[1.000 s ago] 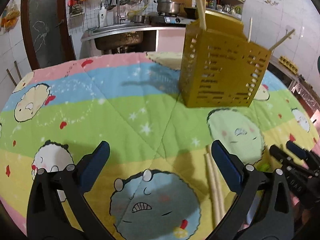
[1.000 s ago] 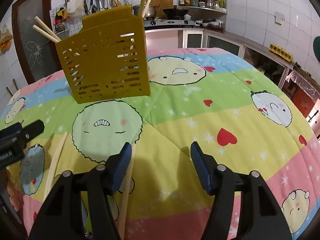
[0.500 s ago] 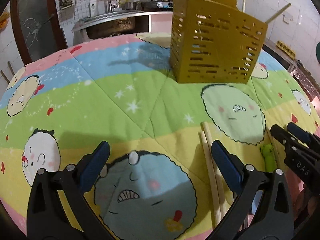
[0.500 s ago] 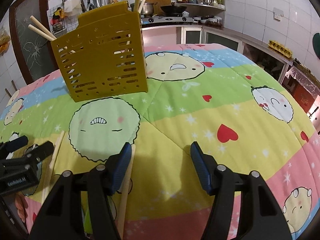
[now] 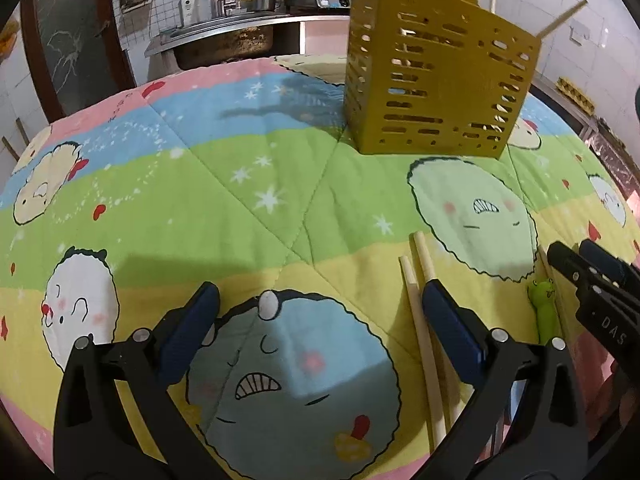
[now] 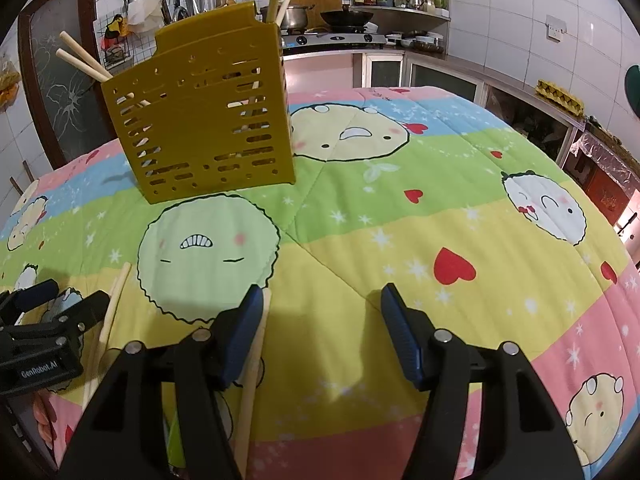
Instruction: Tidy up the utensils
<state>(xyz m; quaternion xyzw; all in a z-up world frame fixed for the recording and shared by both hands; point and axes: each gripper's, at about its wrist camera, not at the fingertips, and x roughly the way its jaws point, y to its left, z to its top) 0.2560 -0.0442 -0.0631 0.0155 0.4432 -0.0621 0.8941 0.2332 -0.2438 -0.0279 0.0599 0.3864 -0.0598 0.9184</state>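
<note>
A yellow slotted utensil holder (image 5: 436, 80) (image 6: 204, 120) stands upright on the quilted cartoon cloth (image 5: 248, 208), with several chopsticks (image 6: 80, 58) poking out of it. Two pale chopsticks (image 5: 418, 316) lie flat on the cloth, touching the inner side of my left gripper's right finger. My left gripper (image 5: 320, 300) is open with nothing between its fingers. My right gripper (image 6: 320, 300) is also open and empty. One chopstick (image 6: 252, 360) lies along its left finger. In the right wrist view the left gripper (image 6: 80, 292) sits low at the left, beside the chopstick pair (image 6: 114, 304).
A small green frog-topped utensil (image 5: 544, 308) lies between the two grippers; the right gripper (image 5: 570, 248) shows at the right edge. Behind the table are a sink counter (image 5: 224, 36), a stove with pots (image 6: 332, 20) and shelves.
The left wrist view has tipped down and drawn closer to the two lying chopsticks, which now reach its right finger. The right gripper has stayed put.
</note>
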